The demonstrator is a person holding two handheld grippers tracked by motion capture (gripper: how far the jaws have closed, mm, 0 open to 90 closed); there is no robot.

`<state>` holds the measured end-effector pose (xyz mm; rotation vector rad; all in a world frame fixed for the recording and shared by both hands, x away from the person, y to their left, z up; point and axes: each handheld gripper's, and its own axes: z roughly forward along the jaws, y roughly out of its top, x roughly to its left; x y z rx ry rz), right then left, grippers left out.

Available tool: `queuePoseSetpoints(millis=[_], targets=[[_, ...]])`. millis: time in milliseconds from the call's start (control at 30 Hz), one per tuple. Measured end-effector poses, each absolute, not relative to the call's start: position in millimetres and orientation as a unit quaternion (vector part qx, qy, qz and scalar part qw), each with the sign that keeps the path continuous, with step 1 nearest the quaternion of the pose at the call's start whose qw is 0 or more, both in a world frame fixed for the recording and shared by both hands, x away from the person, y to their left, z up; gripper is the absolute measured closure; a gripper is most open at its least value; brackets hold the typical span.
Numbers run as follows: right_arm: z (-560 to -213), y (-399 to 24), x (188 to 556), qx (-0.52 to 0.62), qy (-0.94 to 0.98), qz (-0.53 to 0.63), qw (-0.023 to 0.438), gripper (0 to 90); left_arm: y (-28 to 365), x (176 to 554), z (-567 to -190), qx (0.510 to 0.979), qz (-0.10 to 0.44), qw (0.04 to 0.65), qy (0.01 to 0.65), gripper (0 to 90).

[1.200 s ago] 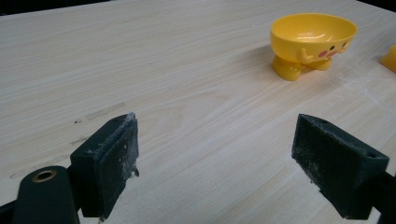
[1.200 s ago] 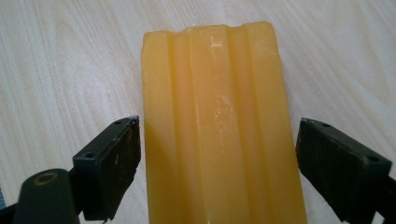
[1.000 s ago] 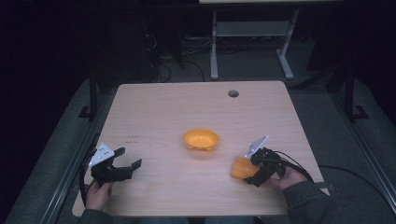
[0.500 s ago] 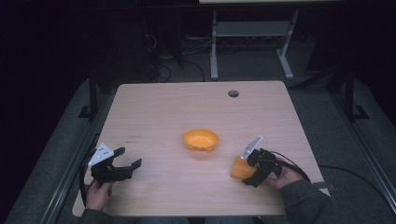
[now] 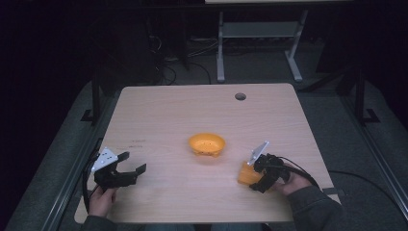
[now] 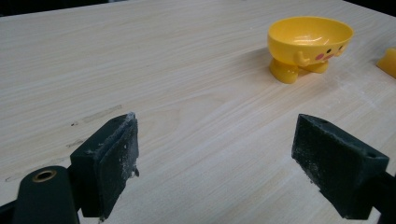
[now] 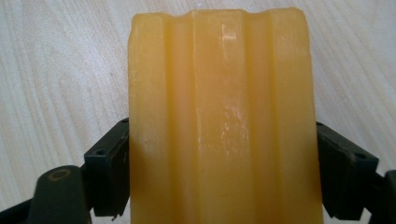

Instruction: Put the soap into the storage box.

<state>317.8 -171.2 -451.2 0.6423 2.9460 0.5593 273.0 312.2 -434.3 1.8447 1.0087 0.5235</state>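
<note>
A small yellow footed bowl (image 5: 207, 144) with a cartoon face (image 6: 308, 42) stands near the middle of the wooden table (image 5: 192, 110). To its right my right gripper (image 5: 254, 178) is shut on an orange ridged block (image 5: 246, 174); in the right gripper view the block (image 7: 224, 121) sits between both jaws, just above the tabletop. My left gripper (image 5: 131, 163) rests at the table's front left, open, with nothing between its pads (image 6: 112, 158). An edge of the orange block (image 6: 387, 60) shows at the far right of the left gripper view.
A round cable hole (image 5: 240, 96) lies near the table's far edge. Behind the table stands a grey metal frame (image 5: 260, 33) with cables on the dark floor. Bare wood stretches between the two grippers.
My right gripper with the orange block has shifted slightly left, toward the bowl. The left gripper has stayed in place.
</note>
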Motion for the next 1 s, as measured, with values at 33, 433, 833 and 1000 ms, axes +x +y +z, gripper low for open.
queuePoseSetpoints(millis=[33,433,833,1000], targets=[[-451,-171,318,0.209,0.960,0.182,0.037,19.1,312,273,-434,0.752,0.213,0.468,0.411,14.1],[-450,-171,316,0.202,0.961,0.183,0.038,20.1,314,273,-434,0.749,0.214,0.471,0.414,14.1],[-443,-173,315,0.197,0.961,0.191,0.037,20.4,314,272,-434,0.748,0.213,0.471,0.415,14.1],[-434,-172,318,0.194,0.960,0.195,0.047,20.5,314,272,-434,0.747,0.213,0.472,0.417,14.1]])
